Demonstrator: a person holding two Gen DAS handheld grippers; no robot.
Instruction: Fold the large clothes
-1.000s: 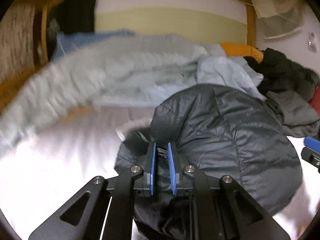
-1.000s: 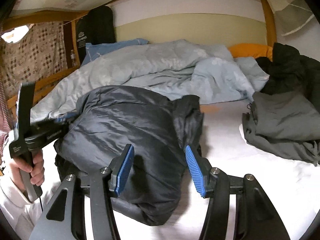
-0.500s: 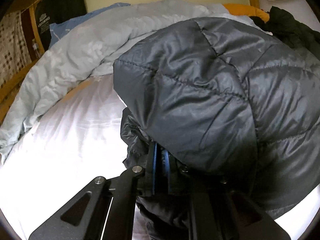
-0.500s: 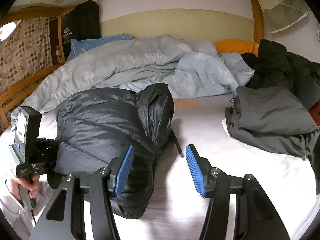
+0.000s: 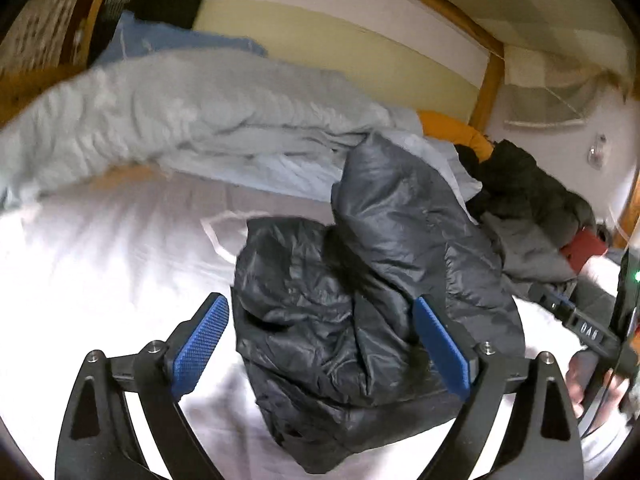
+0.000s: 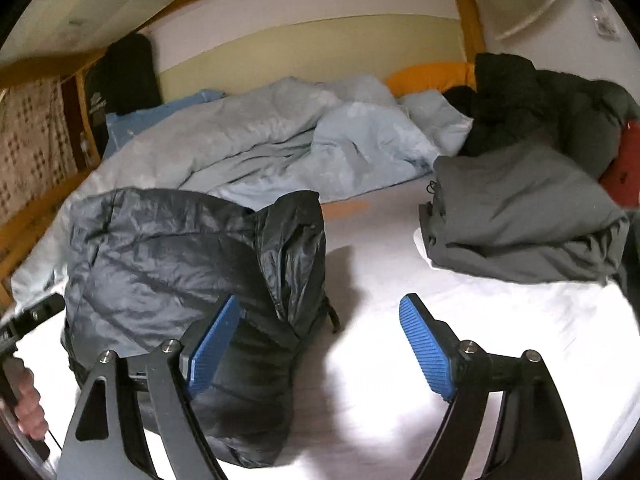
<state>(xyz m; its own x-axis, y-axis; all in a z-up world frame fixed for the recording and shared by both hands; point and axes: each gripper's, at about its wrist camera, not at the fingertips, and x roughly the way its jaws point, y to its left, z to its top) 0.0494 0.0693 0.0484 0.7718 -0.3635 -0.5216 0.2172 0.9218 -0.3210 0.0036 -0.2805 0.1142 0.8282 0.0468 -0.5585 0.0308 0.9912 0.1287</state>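
Where the white-sheeted bed (image 6: 380, 280) fills both views, it carries every other item. A rumpled pale-blue duvet (image 6: 280, 148) lies along the far side of the bed, below the wooden bed frame (image 6: 466, 12); an orange pillow (image 6: 430, 74) shows behind the duvet. A heap of dark green-black garments (image 6: 552, 104) sits at the far right, with a folded grey fabric garment (image 6: 520, 220) in front of it and touching it.

The dark grey quilted puffer jacket (image 5: 360, 320) lies bunched on the sheet on the near side of the duvet, well apart from the grey garment. One quilted section stands up above the crumpled lower mass in the left wrist view.

The left tongs (image 5: 320, 348) stand wide, the jaws having just been opening. The jacket lies between the blue ribbed pads (image 5: 200, 344), and neither pad presses on it. The right tongs (image 6: 320, 356) also stand wide, the jaws having just been opening. Their left pad overlaps the jacket's edge in the picture; contact cannot be confirmed. Bare sheet lies between the pads.

A hand (image 6: 28, 404) grips a black handle at the lower left of the right wrist view.
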